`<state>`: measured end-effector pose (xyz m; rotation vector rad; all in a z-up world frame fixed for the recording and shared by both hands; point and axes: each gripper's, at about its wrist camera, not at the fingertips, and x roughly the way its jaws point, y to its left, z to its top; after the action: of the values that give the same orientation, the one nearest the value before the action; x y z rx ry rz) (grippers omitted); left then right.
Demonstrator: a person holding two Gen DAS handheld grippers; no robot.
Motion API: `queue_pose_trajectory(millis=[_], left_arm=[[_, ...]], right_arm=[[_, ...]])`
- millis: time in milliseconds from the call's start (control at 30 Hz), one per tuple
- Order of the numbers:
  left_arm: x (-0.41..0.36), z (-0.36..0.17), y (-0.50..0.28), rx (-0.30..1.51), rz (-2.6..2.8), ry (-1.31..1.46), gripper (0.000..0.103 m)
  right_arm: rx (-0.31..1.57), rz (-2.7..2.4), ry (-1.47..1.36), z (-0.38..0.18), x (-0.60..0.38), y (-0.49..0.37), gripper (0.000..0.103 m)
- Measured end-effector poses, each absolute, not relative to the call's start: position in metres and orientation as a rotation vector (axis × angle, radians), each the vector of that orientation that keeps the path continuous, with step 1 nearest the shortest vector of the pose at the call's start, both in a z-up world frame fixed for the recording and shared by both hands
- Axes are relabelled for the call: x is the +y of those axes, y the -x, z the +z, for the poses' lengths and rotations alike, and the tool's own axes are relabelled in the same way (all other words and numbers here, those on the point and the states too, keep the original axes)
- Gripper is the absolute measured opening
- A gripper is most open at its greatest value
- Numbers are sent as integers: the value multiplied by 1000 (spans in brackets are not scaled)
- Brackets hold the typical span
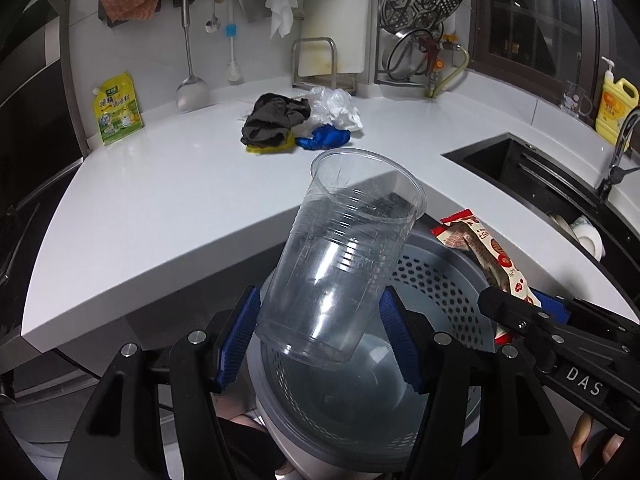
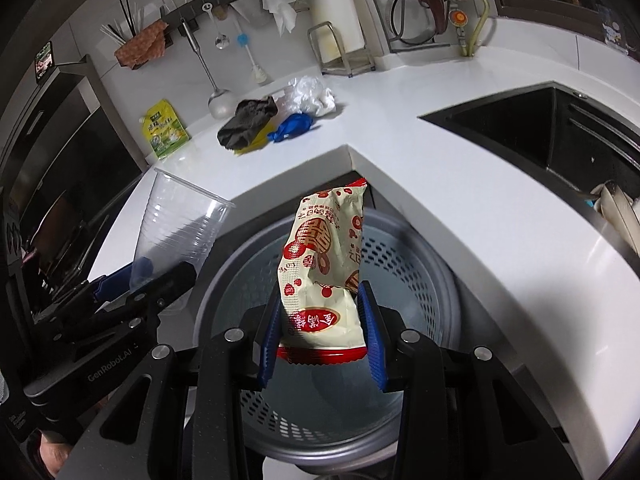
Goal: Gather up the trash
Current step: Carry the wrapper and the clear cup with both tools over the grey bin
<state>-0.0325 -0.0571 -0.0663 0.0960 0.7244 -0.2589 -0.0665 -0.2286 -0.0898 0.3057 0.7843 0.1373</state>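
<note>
1. The left tongs (image 1: 320, 336) grip a clear plastic cup (image 1: 340, 264) at its base, its blue pads pressed to both sides; the cup tilts above the perforated grey bin (image 1: 448, 292).
2. The right tongs (image 2: 320, 336) clamp a red-and-cream snack wrapper (image 2: 324, 264) near its lower end, held upright over the same bin (image 2: 404, 264).
3. On the white bench (image 1: 160, 200), well apart from both tongs, lie a dark cloth (image 1: 276, 120), a blue glove (image 1: 324, 138) and crumpled white plastic (image 1: 336, 108).
</note>
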Motion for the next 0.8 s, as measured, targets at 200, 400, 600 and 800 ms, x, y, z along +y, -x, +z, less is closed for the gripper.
queue_pose_trajectory(millis=[200, 400, 600, 800], left_arm=[[-57, -79, 36, 759, -261, -99, 60], [-55, -90, 36, 794, -266, -94, 60], [-53, -99, 31, 819, -262, -95, 60], [-51, -105, 27, 843, -263, -89, 60]], right_arm=[[812, 139, -298, -100, -225, 69, 35], [843, 141, -288, -110, -220, 66, 35], [875, 141, -285, -119, -218, 61, 35], [895, 142, -285, -124, -217, 56, 35]])
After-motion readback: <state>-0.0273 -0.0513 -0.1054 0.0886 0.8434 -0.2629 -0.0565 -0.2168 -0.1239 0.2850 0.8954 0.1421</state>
